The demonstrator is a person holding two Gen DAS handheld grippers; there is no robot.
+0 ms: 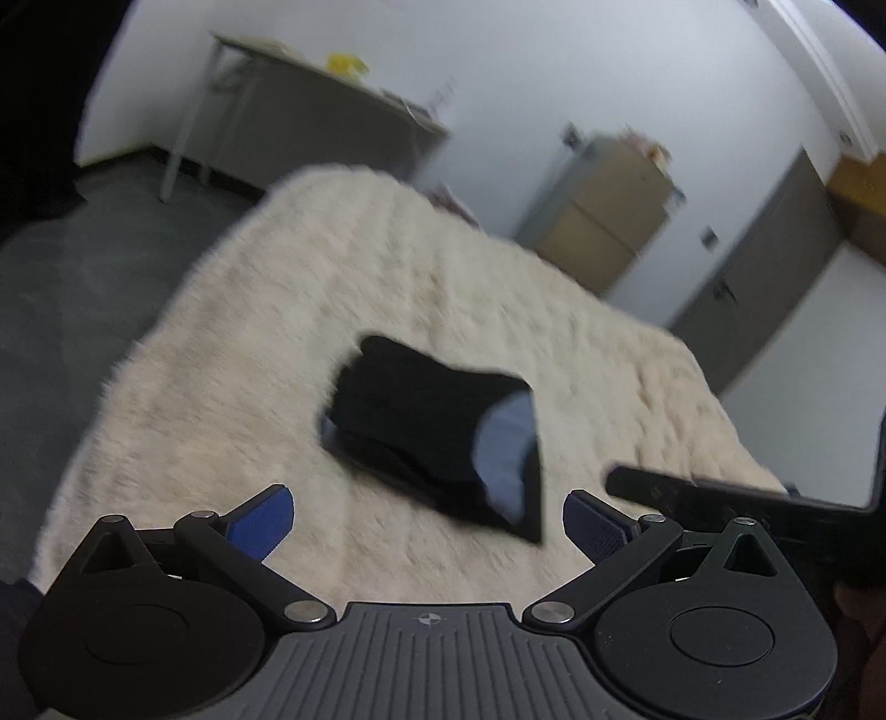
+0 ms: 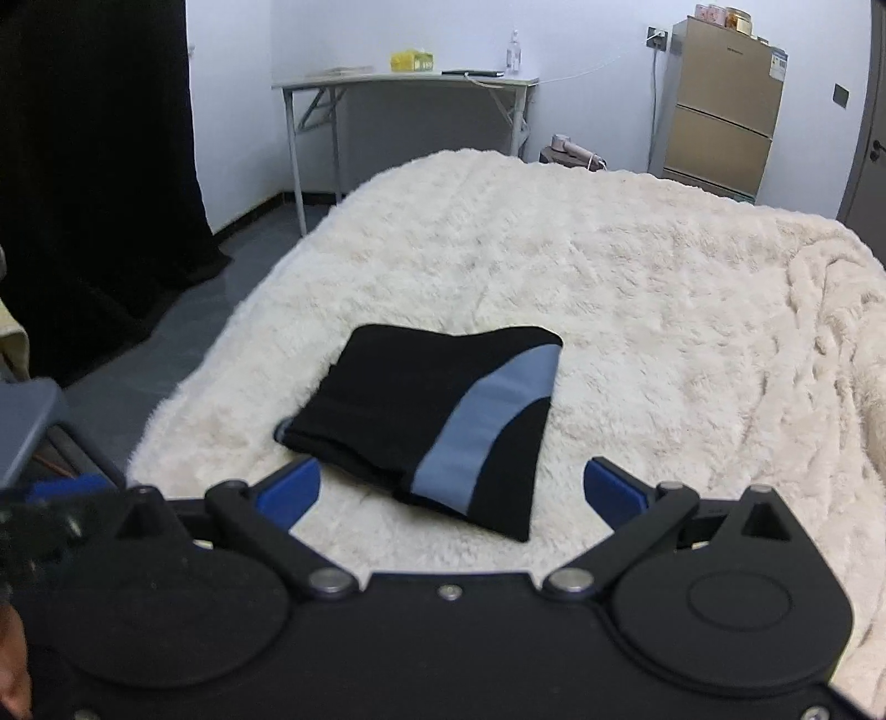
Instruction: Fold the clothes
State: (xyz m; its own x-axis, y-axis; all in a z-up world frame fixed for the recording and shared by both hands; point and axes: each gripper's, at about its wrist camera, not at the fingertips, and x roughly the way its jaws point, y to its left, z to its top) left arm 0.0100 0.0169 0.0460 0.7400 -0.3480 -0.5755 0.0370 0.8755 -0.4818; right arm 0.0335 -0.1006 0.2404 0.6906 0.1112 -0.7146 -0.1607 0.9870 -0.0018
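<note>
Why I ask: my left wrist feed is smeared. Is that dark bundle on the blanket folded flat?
Observer: Yes. The right wrist view shows the black garment folded into a flat rectangle on the fluffy blanket.
Operator: Are the right tongs gripping it?
Observer: No. The right tongs stand wide open, clear of the garment.
Operator: What is beside the yellow blur on the desk?
Observer: A clear bottle stands further right on the desk.
</note>
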